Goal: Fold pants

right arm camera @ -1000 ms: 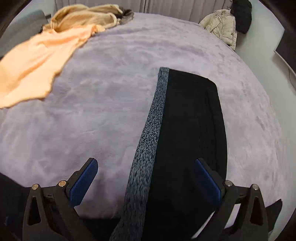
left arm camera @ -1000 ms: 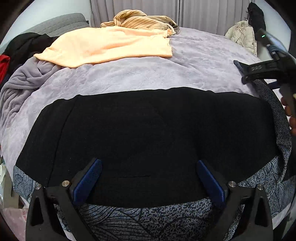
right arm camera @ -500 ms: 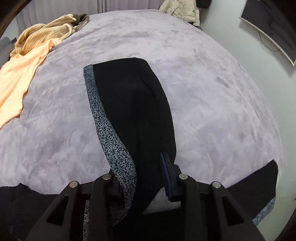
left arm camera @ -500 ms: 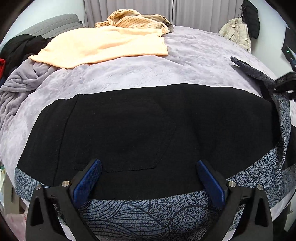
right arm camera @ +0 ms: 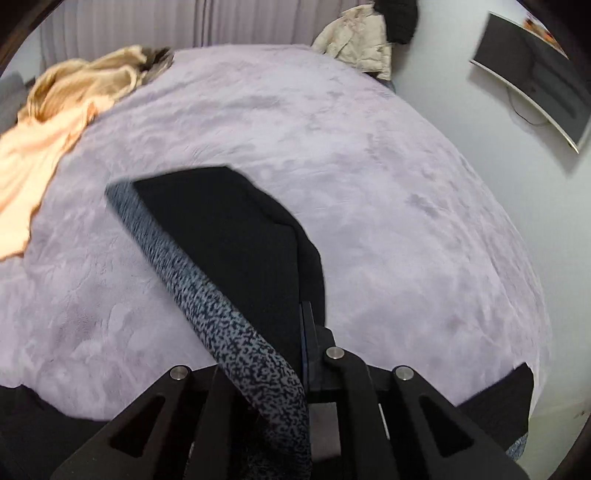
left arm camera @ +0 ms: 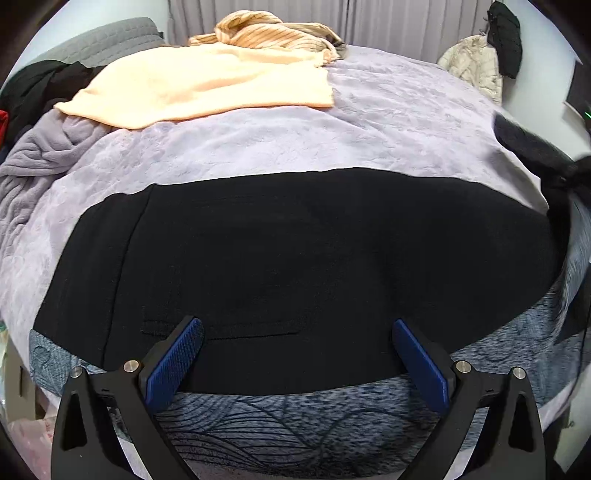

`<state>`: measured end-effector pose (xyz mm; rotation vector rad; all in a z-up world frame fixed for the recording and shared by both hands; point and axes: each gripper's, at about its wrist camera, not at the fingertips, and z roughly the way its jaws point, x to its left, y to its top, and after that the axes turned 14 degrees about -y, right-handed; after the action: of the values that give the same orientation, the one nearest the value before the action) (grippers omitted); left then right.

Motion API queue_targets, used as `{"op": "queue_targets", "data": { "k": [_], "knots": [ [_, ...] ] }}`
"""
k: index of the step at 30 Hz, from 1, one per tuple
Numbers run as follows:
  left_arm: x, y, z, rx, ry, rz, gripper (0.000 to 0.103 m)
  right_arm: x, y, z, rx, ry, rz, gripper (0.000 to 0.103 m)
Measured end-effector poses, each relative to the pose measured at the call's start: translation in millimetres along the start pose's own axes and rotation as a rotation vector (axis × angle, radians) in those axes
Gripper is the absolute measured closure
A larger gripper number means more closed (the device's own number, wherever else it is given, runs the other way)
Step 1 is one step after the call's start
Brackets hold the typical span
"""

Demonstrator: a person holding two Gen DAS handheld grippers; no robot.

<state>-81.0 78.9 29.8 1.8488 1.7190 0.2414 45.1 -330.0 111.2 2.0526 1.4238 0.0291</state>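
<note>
The pants (left arm camera: 295,258) are black with a grey patterned band (left arm camera: 295,417) along the near edge, spread flat across the lilac bed (left arm camera: 388,122). My left gripper (left arm camera: 295,354) is open and empty just above the near edge of the pants. My right gripper (right arm camera: 291,350) is shut on the pants' leg end (right arm camera: 229,236), black with a speckled grey strip (right arm camera: 207,295), and holds it lifted off the bed. That lifted end shows blurred at the right edge of the left wrist view (left arm camera: 535,155).
A peach cloth (left arm camera: 207,85) and a striped beige garment (left arm camera: 266,33) lie at the far side of the bed. A rumpled lilac blanket (left arm camera: 33,162) and dark clothes (left arm camera: 40,85) are at the left. Jackets (right arm camera: 362,48) hang by the curtain; a screen (right arm camera: 535,77) is on the right wall.
My right gripper closed on the leg end and has lifted it off the bed. My left gripper stayed open over the pants and drifted slightly.
</note>
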Motion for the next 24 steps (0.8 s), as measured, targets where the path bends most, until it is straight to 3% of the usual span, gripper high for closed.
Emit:
{"op": "queue_targets", "data": {
  "k": [3,6,9,11,13,15,17,19,22,23,24],
  "knots": [
    [-9.7,6.4,-3.0,0.005,-0.069,0.005,0.001,-82.0,-30.8,-21.9,-0.007,0.089,0.151,0.096],
    [-21.4,9.8,-0.4,0.011,-0.099,0.019,0.001,-134.0,-74.5,-18.6,0.031,0.169,0.256,0.096],
    [-31.9,9.5,8.5,0.023,-0.078,0.066,0.001,-143.6,-113.3,-4.6,0.029,0.218,0.264,0.093],
    [-36.4,8.7,16.1,0.036,-0.034,0.095,0.001,-145.6,-128.0,12.6,0.014,0.273,0.296,0.084],
    [-38.9,8.8,18.5,0.043,-0.018,0.12,0.001,-149.5,-132.0,30.7,0.054,0.319,0.334,0.07],
    [-37.4,9.1,17.1,0.048,-0.023,0.118,0.001,-165.8,-136.2,43.2,0.056,0.431,0.441,0.067],
    [-32.9,11.6,16.7,0.047,-0.02,0.098,0.001,-184.0,-138.8,53.2,0.056,0.515,0.529,0.048],
    [-28.7,12.9,18.7,0.042,-0.018,0.08,0.001,-198.1,-140.1,66.4,0.037,0.641,0.606,0.04],
    [-30.9,17.5,22.6,0.045,0.006,0.078,0.001,-208.3,-135.4,75.0,0.044,0.667,0.661,0.04],
    [-32.1,20.4,23.2,0.049,0.006,0.076,0.001,-211.6,-132.2,70.6,0.034,0.652,0.662,0.043],
    [-33.5,24.9,23.9,0.052,0.0,0.074,0.001,-216.5,-127.6,59.9,0.004,0.629,0.638,0.054]
  ]
}}
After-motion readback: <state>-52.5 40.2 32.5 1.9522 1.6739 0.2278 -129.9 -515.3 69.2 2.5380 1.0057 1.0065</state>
